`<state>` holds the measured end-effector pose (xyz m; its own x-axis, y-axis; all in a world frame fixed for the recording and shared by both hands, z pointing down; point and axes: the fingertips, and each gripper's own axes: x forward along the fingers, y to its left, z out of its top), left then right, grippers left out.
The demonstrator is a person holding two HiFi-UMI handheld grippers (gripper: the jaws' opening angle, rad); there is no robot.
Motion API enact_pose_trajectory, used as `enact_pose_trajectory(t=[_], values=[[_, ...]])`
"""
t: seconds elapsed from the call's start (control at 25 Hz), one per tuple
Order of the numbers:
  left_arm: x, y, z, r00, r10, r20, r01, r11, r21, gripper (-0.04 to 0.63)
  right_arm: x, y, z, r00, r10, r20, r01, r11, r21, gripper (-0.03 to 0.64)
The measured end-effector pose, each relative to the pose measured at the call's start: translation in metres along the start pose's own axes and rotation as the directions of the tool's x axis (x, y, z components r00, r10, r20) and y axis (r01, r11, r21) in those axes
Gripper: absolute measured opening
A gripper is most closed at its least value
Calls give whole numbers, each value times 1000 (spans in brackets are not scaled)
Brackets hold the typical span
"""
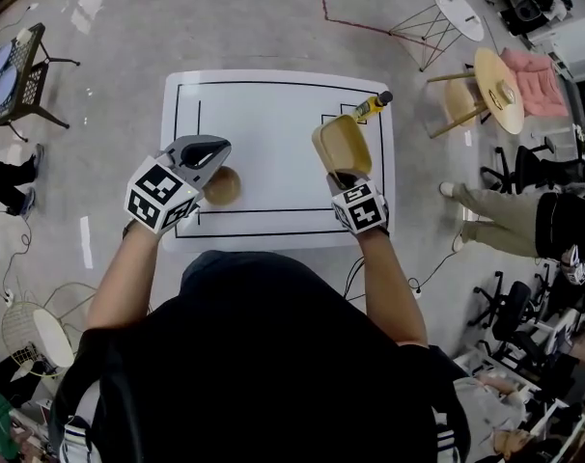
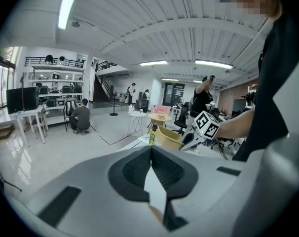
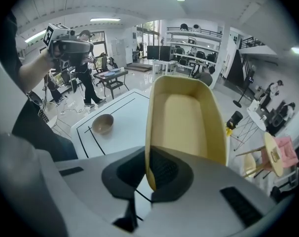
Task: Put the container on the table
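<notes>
The right gripper [image 3: 148, 169] is pinching one wall of the yellow container [image 3: 186, 117] between its jaws. It is holding the container off the surface, over the white table [image 1: 273, 123] near the right edge of the worktop. The container's open side is facing the camera in the right gripper view. The left gripper [image 2: 151, 167] is hanging over the near left part of the worktop with its jaws pressed together and nothing between them. A brown bowl [image 1: 222, 185] is sitting on the worktop just beside the left gripper. A small bottle [image 1: 373, 105] is lying at the far right corner.
</notes>
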<state>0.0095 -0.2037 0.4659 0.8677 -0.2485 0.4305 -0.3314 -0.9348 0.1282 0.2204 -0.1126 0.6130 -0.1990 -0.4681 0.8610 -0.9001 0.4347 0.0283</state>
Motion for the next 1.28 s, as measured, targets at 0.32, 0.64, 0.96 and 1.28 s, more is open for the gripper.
enact_pose_trajectory(t=[0.32,0.64,0.96,1.28], values=[[4,0,-4,1000,4,-2,-4,1000,-5,8,21,-2,-8,999,18,-31,-18,1000,-18,9],[-1,12,-9,999,33,-1,-33,999,-15,8,42,-4,-12,998,30,-53,-31,999,-26,9],[1,22,-12,999,43,2,-43,999,-28,8,63,-1,-22,994,45,-96,-49,998,-39,9],[6,30,-13,999,44,-4,-44,999,-26,8,90,6,-33,989,65,-133,-73,996,-57,9]])
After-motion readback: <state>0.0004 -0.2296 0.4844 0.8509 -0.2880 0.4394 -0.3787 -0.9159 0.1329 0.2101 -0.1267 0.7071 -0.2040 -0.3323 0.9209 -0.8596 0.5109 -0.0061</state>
